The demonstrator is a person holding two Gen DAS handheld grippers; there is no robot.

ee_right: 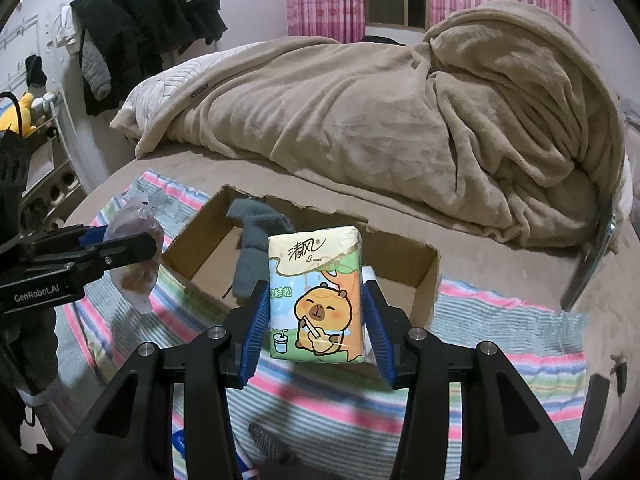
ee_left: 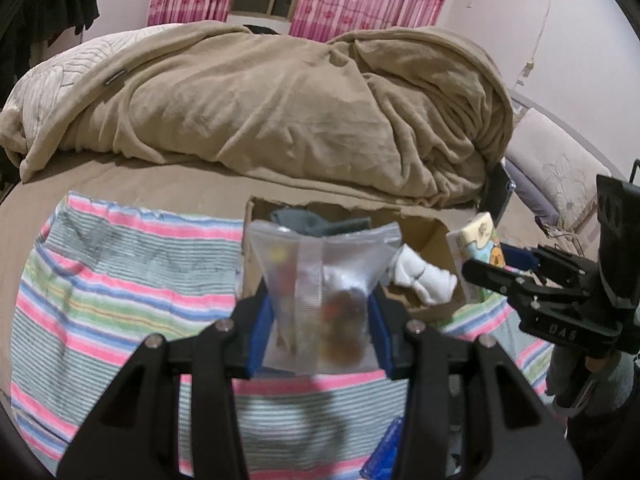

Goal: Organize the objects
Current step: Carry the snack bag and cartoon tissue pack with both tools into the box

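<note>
We have the left claw (ee_left: 320, 320) pinching a clear plastic bag (ee_left: 320, 280), blue pads pressed against both its sides. Bag stands upright between the fingers, brown and reddish contents at its bottom, blurred so we can't tell what they are. From the right wrist view the same bag (ee_right: 136, 256) hangs in the left claw just left of the cardboard box (ee_right: 424, 276), above the striped cloth (ee_right: 500, 344).

Right claw (ee_right: 316, 320) pinches a tissue pack (ee_right: 316, 296) upright, pads against its left and right edges. Pack sits in front of the box's near wall from this view, held above the cloth. Print on it: "清风" with "Breeze" under it, green characters "轻松" partly cut off at the left edge, cartoon capybara and a cup with a straw.

Box is open-topped, on the cloth on the bed (ee_right: 480, 256). Inside: a grey sock (ee_right: 252, 252) lying over the far-left corner and a white sock (ee_left: 420, 276), seen from the left wrist view toward the right side.

Other writing: "GenRobot.AI" on the left claw's body in the right wrist view; "DAS" on the right claw's body (ee_left: 560, 332) in the left wrist view. A small dark tag on the beige blanket (ee_left: 260, 112), unreadable.
</note>
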